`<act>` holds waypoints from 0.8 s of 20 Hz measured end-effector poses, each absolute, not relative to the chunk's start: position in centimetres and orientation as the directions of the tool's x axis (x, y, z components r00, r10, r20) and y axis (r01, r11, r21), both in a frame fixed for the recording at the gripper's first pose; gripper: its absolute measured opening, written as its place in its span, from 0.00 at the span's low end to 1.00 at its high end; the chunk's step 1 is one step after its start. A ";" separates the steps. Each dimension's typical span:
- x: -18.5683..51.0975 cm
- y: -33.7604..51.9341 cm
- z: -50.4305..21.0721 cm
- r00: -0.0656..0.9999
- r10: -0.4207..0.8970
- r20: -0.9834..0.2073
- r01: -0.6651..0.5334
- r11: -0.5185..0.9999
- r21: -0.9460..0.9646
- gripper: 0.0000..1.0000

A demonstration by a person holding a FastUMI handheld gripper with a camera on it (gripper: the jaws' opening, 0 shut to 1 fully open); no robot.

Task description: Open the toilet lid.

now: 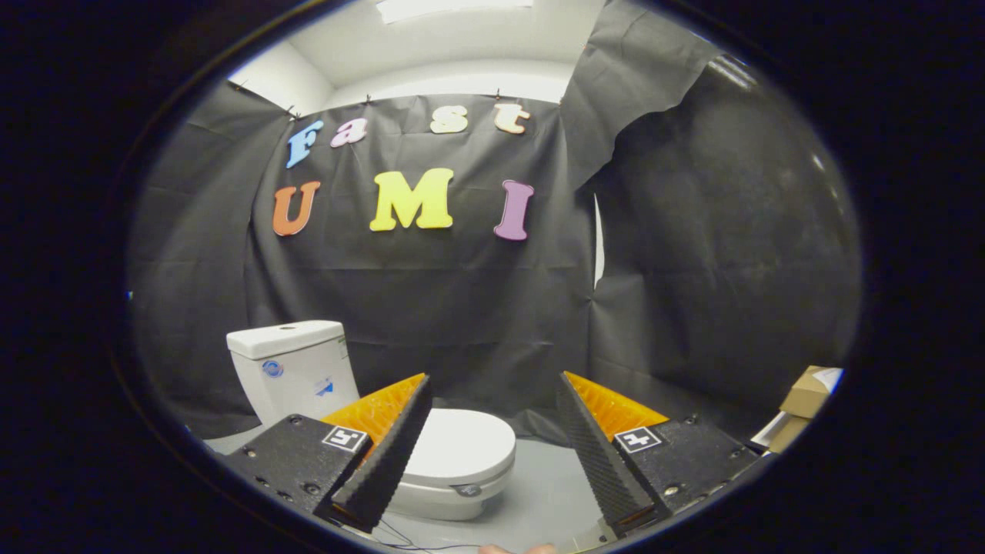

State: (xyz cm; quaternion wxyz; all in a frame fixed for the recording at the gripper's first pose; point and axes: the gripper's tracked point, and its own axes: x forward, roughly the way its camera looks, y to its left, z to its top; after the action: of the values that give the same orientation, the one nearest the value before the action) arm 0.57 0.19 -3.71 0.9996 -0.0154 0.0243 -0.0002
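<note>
Black cloth walls close off a small booth with a pale grey floor (539, 477). We see a white toilet (431, 462) standing on that floor, to the left and a little beyond the tongs (492, 446), its tank (296, 369) against the far wall. The toilet lid (465, 445) lies flat and closed, so we judge the task has not started: reaching the lid's front edge and lifting it all remain. Our tongs are spread wide, holding nothing and touching nothing; the left finger (388, 454) overlaps the lid in view but hangs nearer than it. Cardboard boxes (804, 400) sit on the far right.
</note>
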 end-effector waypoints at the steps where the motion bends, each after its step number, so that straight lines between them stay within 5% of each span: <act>1: 0.5 0.3 -3.8 0.999 0.000 -0.050 -0.001 1.000 -0.028 1.00; 16: 2.4 3.1 -7.6 0.987 0.034 -0.156 -0.023 0.997 0.073 1.00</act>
State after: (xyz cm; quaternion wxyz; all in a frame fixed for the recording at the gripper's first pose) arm 2.44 3.06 -7.57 0.9961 0.0355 0.0789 0.0143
